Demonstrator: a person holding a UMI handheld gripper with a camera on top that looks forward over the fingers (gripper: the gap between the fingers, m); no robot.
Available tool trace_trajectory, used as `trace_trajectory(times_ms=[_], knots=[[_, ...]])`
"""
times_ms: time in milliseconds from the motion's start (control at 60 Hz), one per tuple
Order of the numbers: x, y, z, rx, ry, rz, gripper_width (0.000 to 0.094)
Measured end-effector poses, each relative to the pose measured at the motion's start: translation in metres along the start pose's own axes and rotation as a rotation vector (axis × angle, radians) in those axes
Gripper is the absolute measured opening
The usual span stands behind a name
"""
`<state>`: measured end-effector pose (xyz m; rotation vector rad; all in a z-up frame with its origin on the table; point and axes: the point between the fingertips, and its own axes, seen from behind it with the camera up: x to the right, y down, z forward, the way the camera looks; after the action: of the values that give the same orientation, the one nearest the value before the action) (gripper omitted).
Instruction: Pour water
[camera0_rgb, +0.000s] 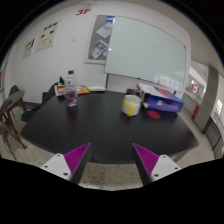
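Item: handheld gripper (110, 160), fingers spread wide apart, nothing between them. Purple pads visible on both fingers (75, 157). Position: held back from the near edge of the table, above the floor in front of it.

Item: water bottle (71, 89), clear plastic, red label band, white cap. Stands upright on the dark round table (100, 135), toward its far left part. Long axis vertical. Bearing from the gripper: ahead and to the left, well apart, beyond the left finger's line rather than on the midline between the fingers. Judgement: the approach calls for a swing leftward and a reach across the tabletop before the fingers can straddle the bottle's body.

Item: yellow cup (131, 105), right of centre on the table, well apart from the bottle; a likely receiving vessel, though that is a guess.

Item: blue tray (163, 103), far right of the table, contents indistinct.

Item: whiteboard (145, 52) on the back wall.

Status: bottle untouched; pouring not yet begun.
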<state>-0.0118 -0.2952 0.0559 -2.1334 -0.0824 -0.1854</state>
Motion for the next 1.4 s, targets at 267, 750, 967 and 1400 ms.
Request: trace_trajectory(times_ms=[267,750,967,1400], knots=[[-0.188,-0.089,0.104,0.112,-0.145,0.102,0.0844],[-0.223,-0.202,0.273,0.221,-0.067,0.095,0.0576],[-0.225,-0.202,0.274,0.223,-0.086,0.115,0.0420],[-0.157,-0.350,0.169,0.403,-0.532,0.794,0.0392]])
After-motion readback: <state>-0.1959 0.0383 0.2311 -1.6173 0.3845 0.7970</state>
